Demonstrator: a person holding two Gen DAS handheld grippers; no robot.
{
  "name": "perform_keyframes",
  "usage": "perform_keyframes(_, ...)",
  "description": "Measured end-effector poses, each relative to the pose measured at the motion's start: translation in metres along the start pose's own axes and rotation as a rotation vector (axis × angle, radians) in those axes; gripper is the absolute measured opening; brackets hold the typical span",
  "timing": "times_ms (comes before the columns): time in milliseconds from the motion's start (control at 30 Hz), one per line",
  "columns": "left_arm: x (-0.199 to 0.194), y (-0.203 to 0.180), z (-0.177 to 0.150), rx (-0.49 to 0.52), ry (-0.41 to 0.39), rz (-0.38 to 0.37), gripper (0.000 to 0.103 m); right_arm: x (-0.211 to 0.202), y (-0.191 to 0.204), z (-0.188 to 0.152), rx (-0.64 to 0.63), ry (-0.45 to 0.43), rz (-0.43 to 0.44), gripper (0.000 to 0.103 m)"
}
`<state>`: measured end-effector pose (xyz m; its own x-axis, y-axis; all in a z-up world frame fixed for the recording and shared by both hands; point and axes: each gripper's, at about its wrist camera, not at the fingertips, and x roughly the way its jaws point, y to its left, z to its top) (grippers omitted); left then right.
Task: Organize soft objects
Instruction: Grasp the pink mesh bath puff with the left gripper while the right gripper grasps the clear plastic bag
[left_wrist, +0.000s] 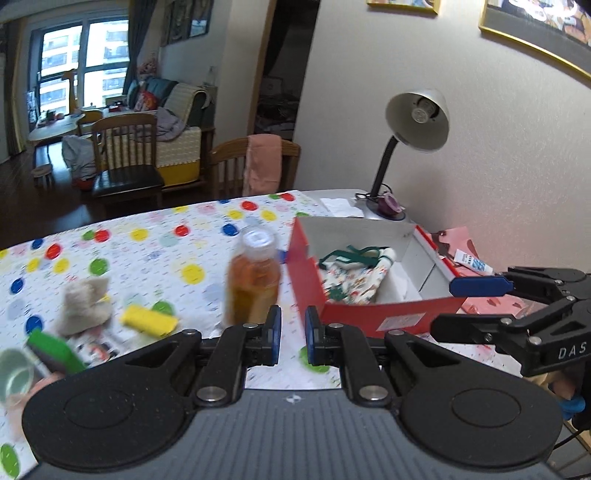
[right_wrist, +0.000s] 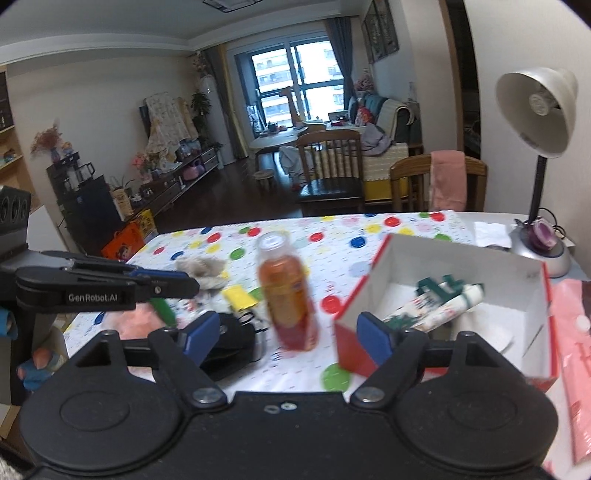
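Left wrist view: the left gripper (left_wrist: 293, 338) hangs above the dotted tabletop (left_wrist: 155, 240), its fingers (left_wrist: 274, 334) drawn narrow with nothing between them. At 12 o'clock from them stands an orange drink bottle (left_wrist: 254, 280); at 1 o'clock a red box (left_wrist: 369, 284) holds a patterned cloth (left_wrist: 351, 277). A beige plush toy (left_wrist: 85, 304) and a yellow sponge (left_wrist: 149, 320) lie at 10 o'clock.

Right wrist view: the right gripper (right_wrist: 289, 338) has its fingers (right_wrist: 373, 341) spread wide and empty, the bottle (right_wrist: 290, 295) standing between them at 12 o'clock. The box (right_wrist: 443, 306) with the rolled cloth (right_wrist: 436, 308) sits at 1 o'clock, the plush toy (right_wrist: 205, 271) at 10 o'clock.
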<state>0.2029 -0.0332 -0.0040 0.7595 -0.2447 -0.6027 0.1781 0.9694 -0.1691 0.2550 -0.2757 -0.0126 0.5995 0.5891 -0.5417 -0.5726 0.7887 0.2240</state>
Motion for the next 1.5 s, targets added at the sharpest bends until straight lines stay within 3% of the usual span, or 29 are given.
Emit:
perform_keyframes(67, -0.01, 0.013, -0.008, -0.014, -0.001, 0.011, 0.016, 0.001, 0.015, -0.006, 0.001, 0.007, 0.007, 0.082)
perform_keyframes(100, -0.015, 0.02, -0.012, -0.022, -0.002, 0.015, 0.026, 0.002, 0.021, -0.009, 0.0, 0.01, 0.008, 0.082)
perform_keyframes(167, -0.025, 0.034, -0.019, -0.039, -0.007, 0.019, 0.06, 0.005, 0.033, -0.014, 0.002, 0.018, 0.011, 0.083)
perform_keyframes(200, -0.029, 0.04, -0.024, -0.046, -0.015, 0.026, 0.085, 0.007, 0.038, -0.017, 0.004, 0.022, 0.014, 0.083)
perform_keyframes(233, -0.035, 0.046, -0.028, -0.047, -0.029, 0.035, 0.088, 0.008, 0.045, -0.02, 0.002, 0.027, 0.014, 0.083)
perform_keyframes(600, -0.063, 0.105, -0.077, -0.075, -0.018, 0.12, 0.091, 0.032, 0.093, -0.057, 0.007, 0.093, -0.018, 0.09)
perform_keyframes(733, -0.061, 0.119, -0.095, -0.064, -0.028, 0.186, 0.092, 0.045, 0.1, -0.069, 0.038, 0.121, -0.025, 0.093)
perform_keyframes(800, -0.062, 0.125, -0.102, -0.081, -0.049, 0.199, 0.102, 0.052, 0.103, -0.074, 0.033, 0.132, -0.041, 0.095)
perform_keyframes(900, -0.062, 0.133, -0.109, -0.107, -0.084, 0.22, 0.103, 0.064, 0.107, -0.082, 0.032, 0.159, -0.054, 0.095)
perform_keyframes(1200, -0.034, 0.17, -0.128, -0.253, -0.051, 0.332, 0.103, 0.104, 0.118, -0.098, 0.054, 0.244, -0.124, 0.095)
perform_keyframes(1500, 0.002, 0.179, -0.155, -0.337, 0.018, 0.463, 0.103, 0.14, 0.124, -0.106, 0.047, 0.311, -0.187, 0.091)
